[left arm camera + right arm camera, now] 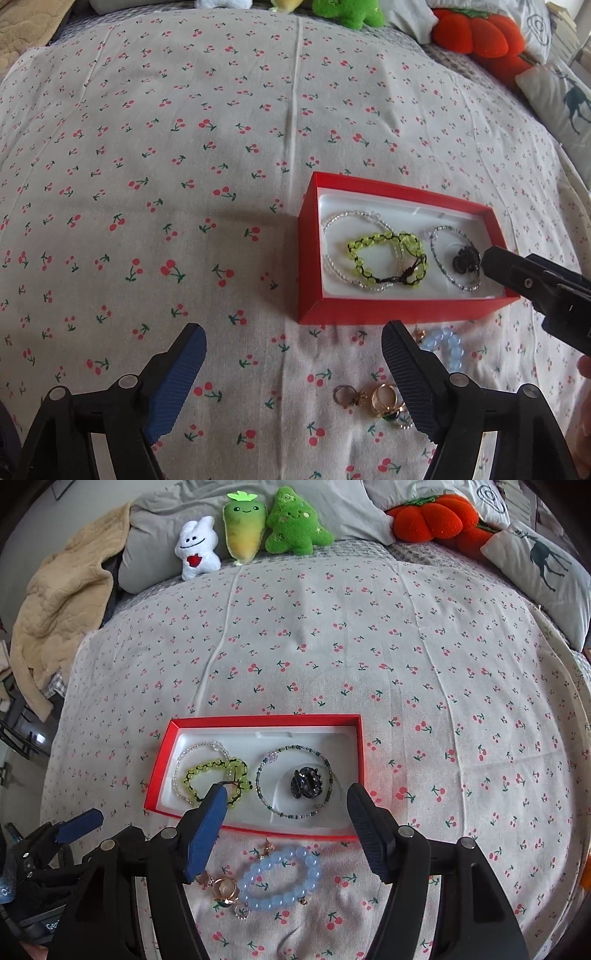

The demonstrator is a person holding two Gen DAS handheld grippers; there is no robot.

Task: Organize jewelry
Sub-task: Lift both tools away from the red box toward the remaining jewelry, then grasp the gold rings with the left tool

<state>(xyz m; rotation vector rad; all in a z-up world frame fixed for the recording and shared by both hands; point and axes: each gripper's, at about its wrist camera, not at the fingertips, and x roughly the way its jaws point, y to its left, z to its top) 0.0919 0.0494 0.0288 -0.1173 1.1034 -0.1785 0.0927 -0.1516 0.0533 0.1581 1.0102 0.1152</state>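
Cherry-print bed cover point(406, 664) holds the red box point(255, 722) of bracelets. Blue bracelet point(280, 878) and rings point(223, 888) lie just outside. Both grippers point(286, 823) point(293, 373) have jaws wide apart, empty. Soft cloth might snag tiny rings.

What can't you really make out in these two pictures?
- Rings: right view, a finger covers part of the pile; too small to count.
- Blue bracelet: left view, half hidden behind a finger.
- Black piece in the box: too small to identify.
- Right gripper: left view, only its tip shows.
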